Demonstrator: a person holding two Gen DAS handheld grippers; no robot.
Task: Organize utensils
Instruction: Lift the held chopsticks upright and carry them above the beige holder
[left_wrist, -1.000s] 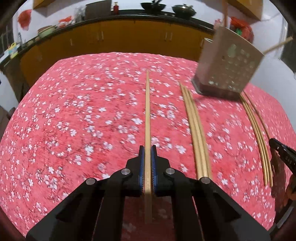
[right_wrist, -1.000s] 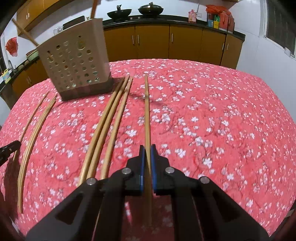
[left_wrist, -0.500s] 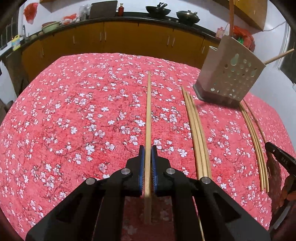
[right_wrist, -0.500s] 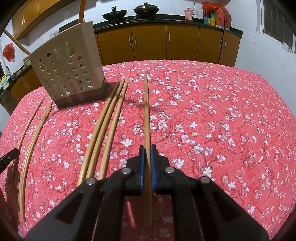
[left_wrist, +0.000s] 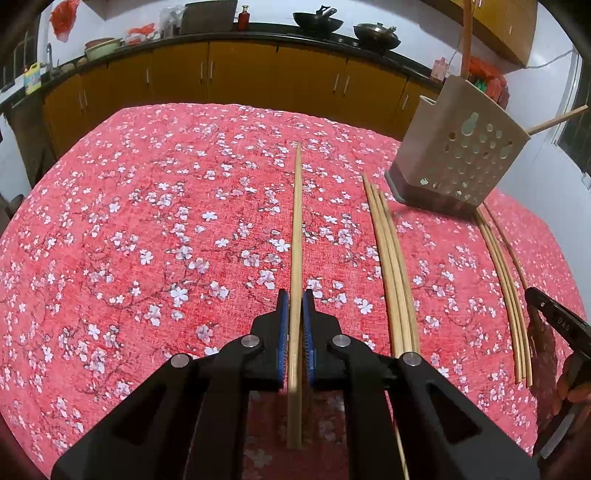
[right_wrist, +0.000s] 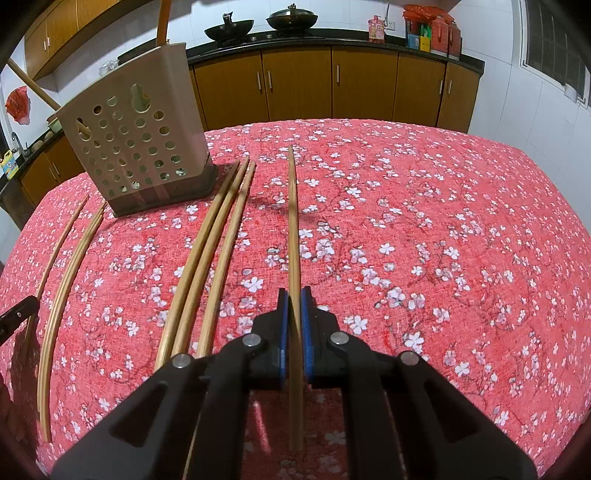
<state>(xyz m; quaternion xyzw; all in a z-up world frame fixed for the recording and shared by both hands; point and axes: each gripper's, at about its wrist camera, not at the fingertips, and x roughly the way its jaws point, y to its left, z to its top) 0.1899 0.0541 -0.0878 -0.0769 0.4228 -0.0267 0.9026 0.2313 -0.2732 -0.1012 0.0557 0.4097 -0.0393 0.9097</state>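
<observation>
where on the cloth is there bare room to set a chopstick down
Free: the tablecloth beyond the right gripper's held chopstick. Crowded: around the holder, flanked by a bundle of three and loose chopsticks.

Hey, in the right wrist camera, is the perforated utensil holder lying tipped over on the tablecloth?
No, the utensil holder stands upright on its dark base on the tablecloth, with a chopstick sticking up out of its top.

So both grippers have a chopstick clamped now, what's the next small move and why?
Probably lift and carry the left gripper chopstick toward the perforated holder, then drop it in. Both the left and the right gripper are shut on one chopstick each, the holder stands upright on the tablecloth, and other chopsticks already poke out of it.
</observation>
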